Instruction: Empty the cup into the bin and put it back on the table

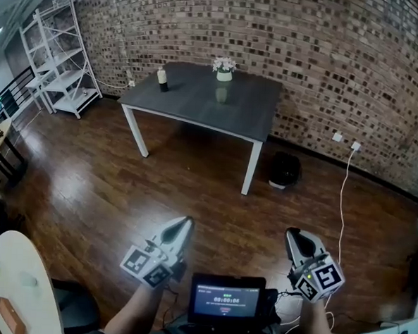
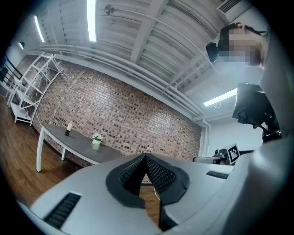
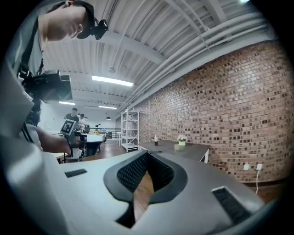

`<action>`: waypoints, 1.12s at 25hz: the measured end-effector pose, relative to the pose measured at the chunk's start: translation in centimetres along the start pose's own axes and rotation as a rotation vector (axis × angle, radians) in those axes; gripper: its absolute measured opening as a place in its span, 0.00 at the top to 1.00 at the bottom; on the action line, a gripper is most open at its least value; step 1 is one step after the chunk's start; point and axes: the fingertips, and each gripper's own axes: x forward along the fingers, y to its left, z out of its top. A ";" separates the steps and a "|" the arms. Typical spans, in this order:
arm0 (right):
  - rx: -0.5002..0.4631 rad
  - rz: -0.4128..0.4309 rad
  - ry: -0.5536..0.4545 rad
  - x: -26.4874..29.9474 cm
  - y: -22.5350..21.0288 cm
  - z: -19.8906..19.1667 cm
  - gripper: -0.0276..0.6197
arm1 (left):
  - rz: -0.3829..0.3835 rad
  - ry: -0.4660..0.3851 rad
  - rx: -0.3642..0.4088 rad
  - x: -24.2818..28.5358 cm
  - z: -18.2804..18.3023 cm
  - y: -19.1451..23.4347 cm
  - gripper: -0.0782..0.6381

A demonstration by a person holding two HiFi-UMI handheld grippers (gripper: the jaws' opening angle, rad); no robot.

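no legible words or brand names. small screen (image 1: 226,298), lower edge of the head view: a row of light digits, too blurred to read. marker cube (image 1: 146,263) of the left gripper (image 1: 184,223) and marker cube (image 1: 323,278) of the right gripper (image 1: 292,235): black-and-white square patterns, no letters or numbers.

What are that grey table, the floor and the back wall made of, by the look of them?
Table: matte grey top, perhaps laminate or painted wood; white legs, likely painted metal. Floor: dark wood planks, glossy, reflecting light. Wall: bare brick, rough, mortar lines visible.
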 end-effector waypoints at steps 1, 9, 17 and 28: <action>-0.002 0.000 -0.004 0.4 -0.3 0.0 0.95 | -0.003 0.001 0.000 0.3 -0.2 0.3 0.89; 0.011 0.028 -0.019 3.2 -4.6 1.1 0.95 | 0.019 0.005 0.008 5.2 -0.3 0.9 0.89; 0.014 0.084 -0.059 7.3 -10.1 2.5 0.95 | 0.074 -0.021 0.062 11.3 0.6 2.7 0.89; 0.031 0.155 -0.055 10.9 -17.0 2.6 0.95 | 0.145 -0.015 0.093 18.4 -0.2 4.1 0.89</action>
